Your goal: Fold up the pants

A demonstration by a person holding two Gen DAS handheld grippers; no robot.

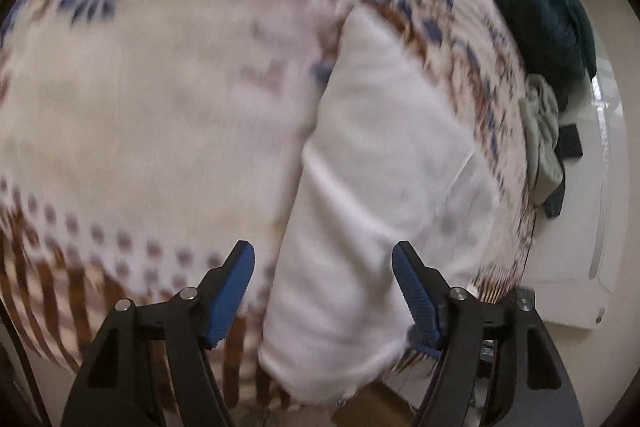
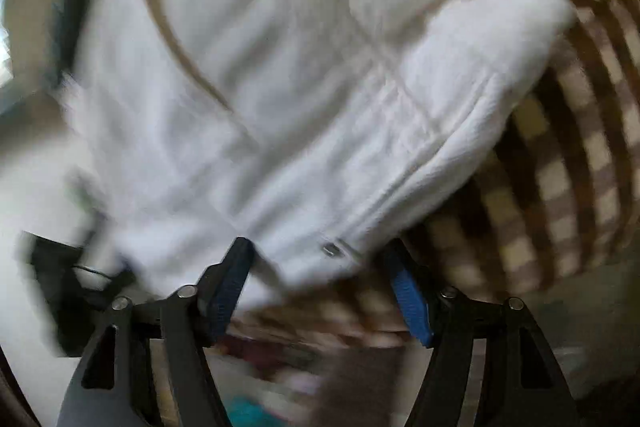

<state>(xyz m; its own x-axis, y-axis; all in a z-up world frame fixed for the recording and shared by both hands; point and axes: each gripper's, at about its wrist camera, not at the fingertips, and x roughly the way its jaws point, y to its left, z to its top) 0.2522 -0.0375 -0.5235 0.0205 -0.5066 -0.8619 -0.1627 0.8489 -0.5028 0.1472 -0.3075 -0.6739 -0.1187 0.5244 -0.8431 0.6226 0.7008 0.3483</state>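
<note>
The white pants (image 1: 372, 211) lie along the right edge of a bed covered with a patterned blanket (image 1: 152, 115), reaching down to its near edge. The left gripper (image 1: 323, 291) hovers over their near end with its blue pads (image 1: 232, 295) spread wide, holding nothing. In the right wrist view the pants (image 2: 248, 131) fill most of the blurred frame, a small metal button (image 2: 330, 249) showing near their lower edge, with the checked border of the blanket (image 2: 560, 179) beside them. The right gripper (image 2: 324, 287) is also spread apart and empty just above the cloth. A pile of dark and grey clothes (image 1: 536, 39) lies past the bed's far right corner.
</note>
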